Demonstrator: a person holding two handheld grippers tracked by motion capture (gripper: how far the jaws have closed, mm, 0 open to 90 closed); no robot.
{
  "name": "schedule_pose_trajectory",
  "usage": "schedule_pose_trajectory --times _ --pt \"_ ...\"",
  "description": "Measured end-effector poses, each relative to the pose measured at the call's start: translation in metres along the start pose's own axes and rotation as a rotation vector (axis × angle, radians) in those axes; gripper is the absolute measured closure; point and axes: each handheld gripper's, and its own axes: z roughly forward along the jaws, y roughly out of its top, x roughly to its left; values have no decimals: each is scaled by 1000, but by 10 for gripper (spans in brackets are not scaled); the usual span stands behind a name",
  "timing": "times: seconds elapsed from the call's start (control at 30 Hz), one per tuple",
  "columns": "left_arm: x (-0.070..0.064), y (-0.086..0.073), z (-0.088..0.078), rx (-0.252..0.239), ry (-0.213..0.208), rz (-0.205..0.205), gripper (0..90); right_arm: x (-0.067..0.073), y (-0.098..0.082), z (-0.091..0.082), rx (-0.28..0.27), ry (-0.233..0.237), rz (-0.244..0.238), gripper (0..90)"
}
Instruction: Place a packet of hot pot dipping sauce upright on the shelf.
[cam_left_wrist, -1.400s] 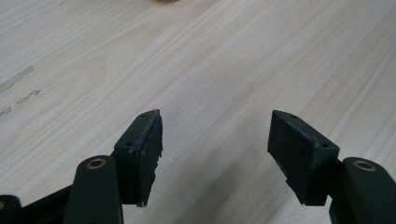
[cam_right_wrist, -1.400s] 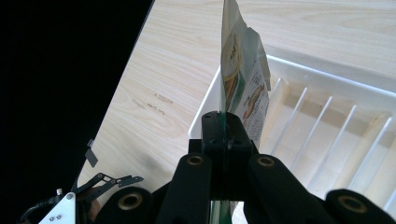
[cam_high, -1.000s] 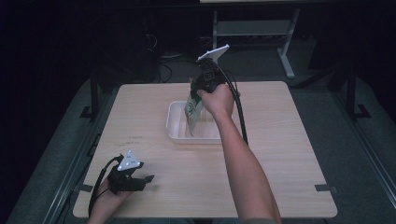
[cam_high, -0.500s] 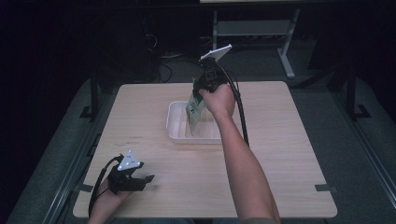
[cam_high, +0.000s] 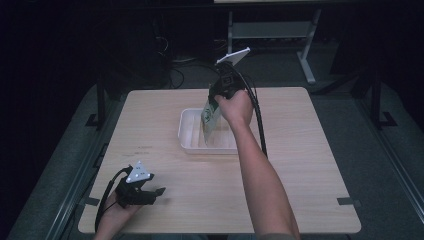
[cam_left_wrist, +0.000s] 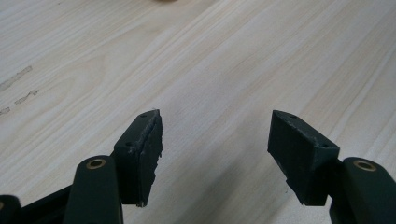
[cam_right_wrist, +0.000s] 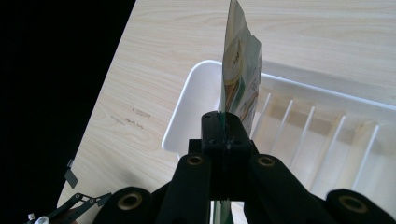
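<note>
A: R gripper (cam_right_wrist: 225, 135) status?
B: Green-and-white pouch (cam_high: 210, 117) is being pinched edge-on, jaws clamped, hung over the white slotted tray (cam_high: 189, 131) at table (cam_high: 310, 150) centre.
A: L gripper (cam_left_wrist: 215, 154)?
B: Being kept at 7 o'clock w/ jaws apart, nothing between.

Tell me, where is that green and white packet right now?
In the high view the packet hangs over the white tray at the table's middle, pinched at its top edge by the right tool.
</note>
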Motion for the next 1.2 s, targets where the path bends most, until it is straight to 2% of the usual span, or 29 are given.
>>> schedule_pose_trajectory --times 0.43,0.87,0.9,1.2 --pt "2 -1 -1 -3 4 -6 345 4 -1 28 38 -6 -5 889" --pt "2 -1 -1 -5 6 -7 345 3 -4 40 75 -30 -26 884" --pt "2 -1 -1 -5 7 -8 345 3 -4 42 84 -42 -31 884" --pt "2 -1 -2 -5 7 -7 344 3 -6 44 97 -49 -44 874"
